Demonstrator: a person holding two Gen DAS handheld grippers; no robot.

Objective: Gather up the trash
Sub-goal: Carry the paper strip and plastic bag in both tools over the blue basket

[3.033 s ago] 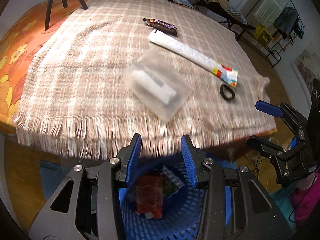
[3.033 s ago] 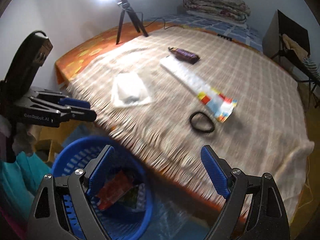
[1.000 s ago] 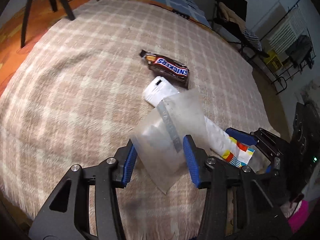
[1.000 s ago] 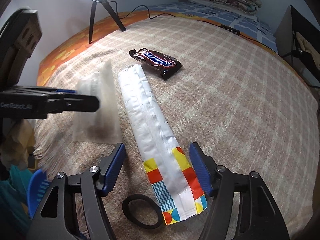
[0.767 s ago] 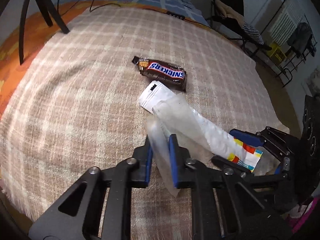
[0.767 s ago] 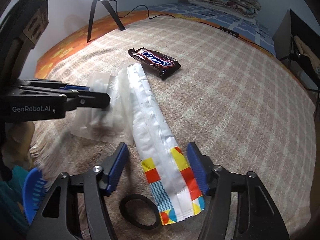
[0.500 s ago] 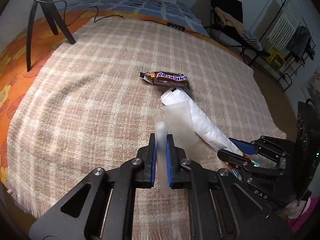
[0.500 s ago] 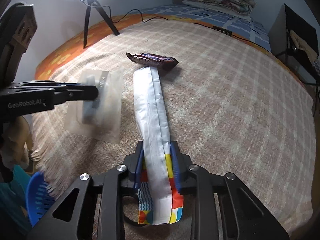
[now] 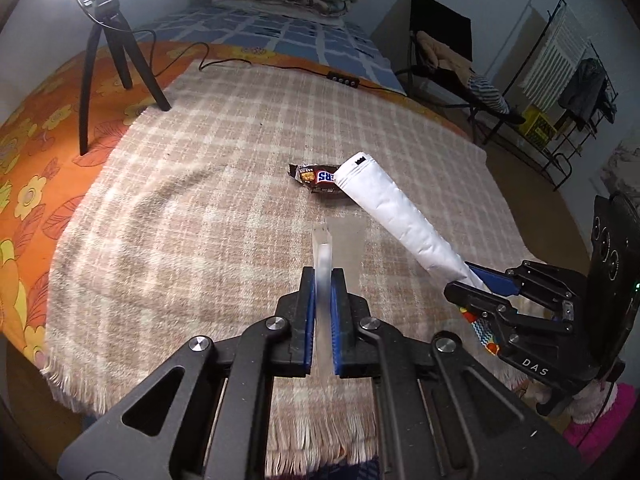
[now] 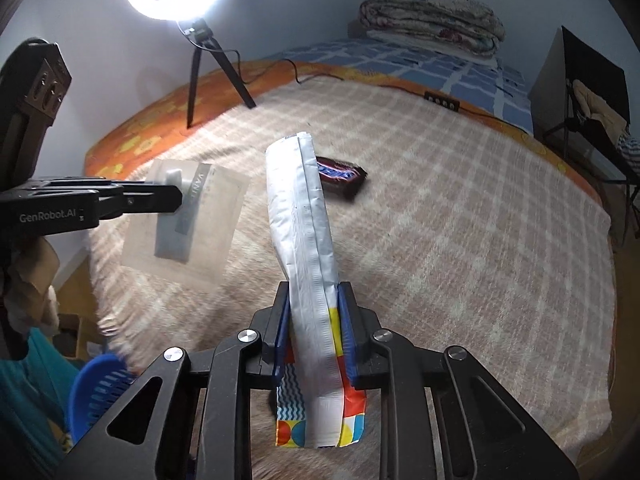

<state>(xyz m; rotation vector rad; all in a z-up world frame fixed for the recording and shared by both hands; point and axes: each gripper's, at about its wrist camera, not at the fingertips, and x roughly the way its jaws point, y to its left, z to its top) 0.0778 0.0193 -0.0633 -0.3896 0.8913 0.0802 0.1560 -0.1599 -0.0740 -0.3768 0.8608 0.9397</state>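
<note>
My left gripper (image 9: 323, 276) is shut on a clear plastic bag (image 9: 344, 236), which it holds edge-on above the checked blanket (image 9: 180, 220). In the right wrist view the same bag (image 10: 188, 216) hangs flat from the left gripper (image 10: 176, 198) with a pale slip inside. My right gripper (image 10: 314, 296) is shut on a long white wrapper (image 10: 300, 208) near its colourful printed end. The wrapper (image 9: 396, 212) slopes up and away from the right gripper (image 9: 466, 282). A brown chocolate-bar wrapper (image 9: 316, 178) (image 10: 340, 174) lies on the blanket behind both.
A blue slotted basket (image 10: 100, 384) stands on the floor below the blanket's fringed front edge, at the left. A ring light on a tripod (image 10: 196, 68) stands on the orange sheet at the far left. A black chair (image 9: 440, 40) and a drying rack (image 9: 560, 80) stand to the right.
Both grippers came in over the blanket open and have shut, the left on the clear bag and the right on the white wrapper. Both pieces have been lifted off the blanket.
</note>
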